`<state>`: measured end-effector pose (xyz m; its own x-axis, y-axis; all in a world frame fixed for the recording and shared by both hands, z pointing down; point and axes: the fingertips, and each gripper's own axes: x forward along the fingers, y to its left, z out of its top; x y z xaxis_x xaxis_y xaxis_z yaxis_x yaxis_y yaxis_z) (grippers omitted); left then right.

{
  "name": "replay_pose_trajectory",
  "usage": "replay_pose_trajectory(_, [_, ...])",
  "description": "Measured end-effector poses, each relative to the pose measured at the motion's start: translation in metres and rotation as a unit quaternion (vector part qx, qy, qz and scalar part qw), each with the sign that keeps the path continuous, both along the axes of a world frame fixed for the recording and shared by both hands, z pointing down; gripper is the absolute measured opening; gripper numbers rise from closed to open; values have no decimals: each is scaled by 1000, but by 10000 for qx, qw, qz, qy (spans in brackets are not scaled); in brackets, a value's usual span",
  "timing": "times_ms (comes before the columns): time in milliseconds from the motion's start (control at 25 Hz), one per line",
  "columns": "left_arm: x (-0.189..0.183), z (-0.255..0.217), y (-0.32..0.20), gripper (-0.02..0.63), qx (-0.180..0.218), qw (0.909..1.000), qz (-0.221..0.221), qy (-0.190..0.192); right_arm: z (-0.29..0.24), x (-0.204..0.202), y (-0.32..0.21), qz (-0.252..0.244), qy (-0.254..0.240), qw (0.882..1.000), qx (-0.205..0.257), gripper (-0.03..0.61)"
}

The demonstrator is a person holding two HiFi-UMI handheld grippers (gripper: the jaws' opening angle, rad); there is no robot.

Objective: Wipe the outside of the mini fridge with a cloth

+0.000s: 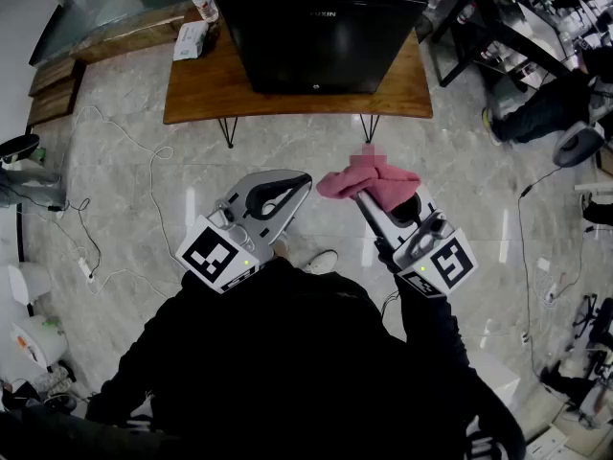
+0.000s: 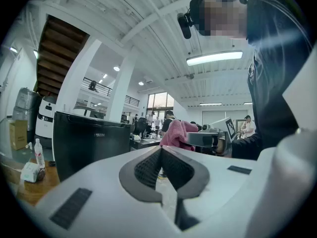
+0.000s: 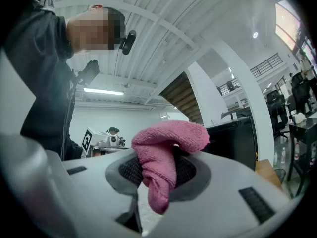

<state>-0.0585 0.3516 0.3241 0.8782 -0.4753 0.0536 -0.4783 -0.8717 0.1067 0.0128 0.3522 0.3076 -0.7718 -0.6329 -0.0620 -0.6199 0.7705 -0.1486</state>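
The black mini fridge (image 1: 321, 27) stands on a low wooden table (image 1: 206, 89) at the top of the head view, and shows in the left gripper view as the black mini fridge (image 2: 91, 140). My right gripper (image 1: 362, 192) is shut on a pink cloth (image 1: 369, 182), held well short of the fridge over the floor. The pink cloth (image 3: 163, 157) drapes over the closed jaws in the right gripper view. My left gripper (image 1: 305, 180) is shut and empty, beside the right one. The cloth (image 2: 176, 133) also appears in the left gripper view.
A water bottle (image 1: 203, 3) and a small box (image 1: 192, 39) sit at the table's left end. White cables (image 1: 124, 171) run across the marble floor at left. Black desk frames and a seated person's leg (image 1: 541, 113) are at right. White appliances (image 1: 29, 314) stand at far left.
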Motion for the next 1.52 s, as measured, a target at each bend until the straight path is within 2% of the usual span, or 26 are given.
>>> replay_pose_trajectory(440, [-1, -4, 9, 6, 107, 9999, 12, 48, -3, 4, 11, 141, -72, 9999, -40, 110])
replay_pose_trajectory(720, [-16, -9, -5, 6, 72, 9998, -126, 117, -3, -13, -2, 182, 44, 9998, -46, 110])
replay_pose_trajectory(920, [-40, -3, -27, 6, 2, 9998, -178, 79, 1, -36, -28, 361, 114, 9993, -39, 112])
replay_pose_trajectory(1080, [-59, -3, -49, 6, 109, 9998, -130, 134, 3, -56, -51, 537, 263, 9982, -15, 114])
replay_pose_trajectory(1520, [-116, -4, -134, 6, 177, 9993, -207, 271, 1, -110, -143, 941, 711, 9929, 133, 117])
